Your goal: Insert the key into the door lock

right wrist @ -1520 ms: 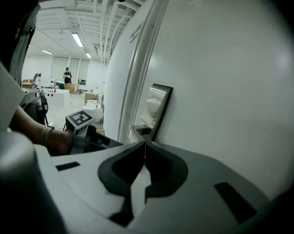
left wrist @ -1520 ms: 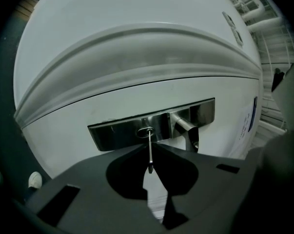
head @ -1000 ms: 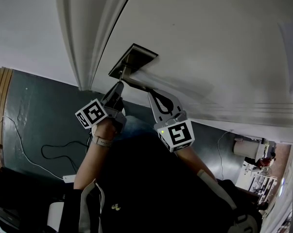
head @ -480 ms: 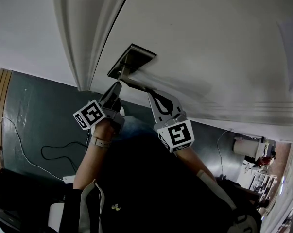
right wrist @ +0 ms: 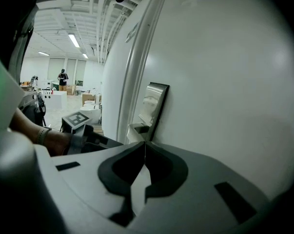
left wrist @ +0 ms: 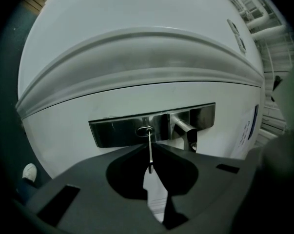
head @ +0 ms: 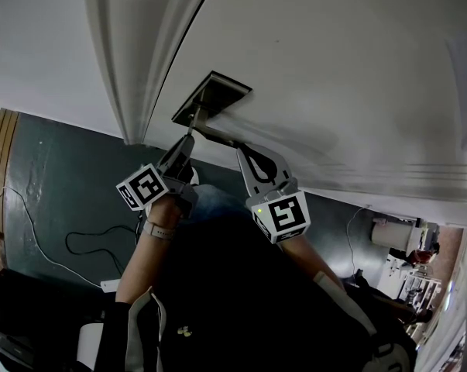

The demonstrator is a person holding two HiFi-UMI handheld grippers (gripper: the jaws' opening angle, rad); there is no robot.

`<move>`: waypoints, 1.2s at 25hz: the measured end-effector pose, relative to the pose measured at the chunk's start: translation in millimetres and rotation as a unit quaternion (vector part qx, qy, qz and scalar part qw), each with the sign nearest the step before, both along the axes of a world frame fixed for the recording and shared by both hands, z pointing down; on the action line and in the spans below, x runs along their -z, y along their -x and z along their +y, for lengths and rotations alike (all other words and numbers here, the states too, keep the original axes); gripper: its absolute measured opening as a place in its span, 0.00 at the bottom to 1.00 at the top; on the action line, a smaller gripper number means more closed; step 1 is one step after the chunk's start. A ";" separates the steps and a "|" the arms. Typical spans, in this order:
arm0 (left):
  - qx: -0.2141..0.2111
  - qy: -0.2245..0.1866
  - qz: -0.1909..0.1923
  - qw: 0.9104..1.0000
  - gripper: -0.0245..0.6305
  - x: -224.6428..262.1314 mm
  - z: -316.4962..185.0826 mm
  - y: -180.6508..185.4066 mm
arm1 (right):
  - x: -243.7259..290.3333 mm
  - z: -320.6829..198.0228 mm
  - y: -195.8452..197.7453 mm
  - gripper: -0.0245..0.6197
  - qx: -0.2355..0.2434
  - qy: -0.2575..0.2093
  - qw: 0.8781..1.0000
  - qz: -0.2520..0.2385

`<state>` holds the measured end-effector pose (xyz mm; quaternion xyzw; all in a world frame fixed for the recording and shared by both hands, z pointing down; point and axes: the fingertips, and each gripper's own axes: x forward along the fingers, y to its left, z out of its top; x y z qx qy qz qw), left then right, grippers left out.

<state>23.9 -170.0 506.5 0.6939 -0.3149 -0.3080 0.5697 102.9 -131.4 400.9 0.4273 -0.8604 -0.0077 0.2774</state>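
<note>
A steel lock plate sits on the white door, with a lever handle running off it. In the left gripper view the plate has an oval keyhole beside the handle. My left gripper is shut on a thin silver key, whose tip sits at the keyhole. From the head view this gripper points up at the plate. My right gripper is shut with nothing seen between its fingers, its tips right by the handle's end.
The door frame moulding runs left of the plate. Below lies a dark floor with a thin cable and a white box. In the right gripper view a lit room with tables and a distant person lies beyond the door edge.
The left gripper's marker cube has dropped slightly down and left, while its tips stay at the lock plate. The right gripper has not moved.
</note>
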 end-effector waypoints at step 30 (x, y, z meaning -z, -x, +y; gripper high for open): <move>0.023 0.013 0.017 1.000 0.08 0.3 -10.6 -3.6 | -3.4 -1.9 6.4 0.06 -0.001 0.007 1.000 -0.003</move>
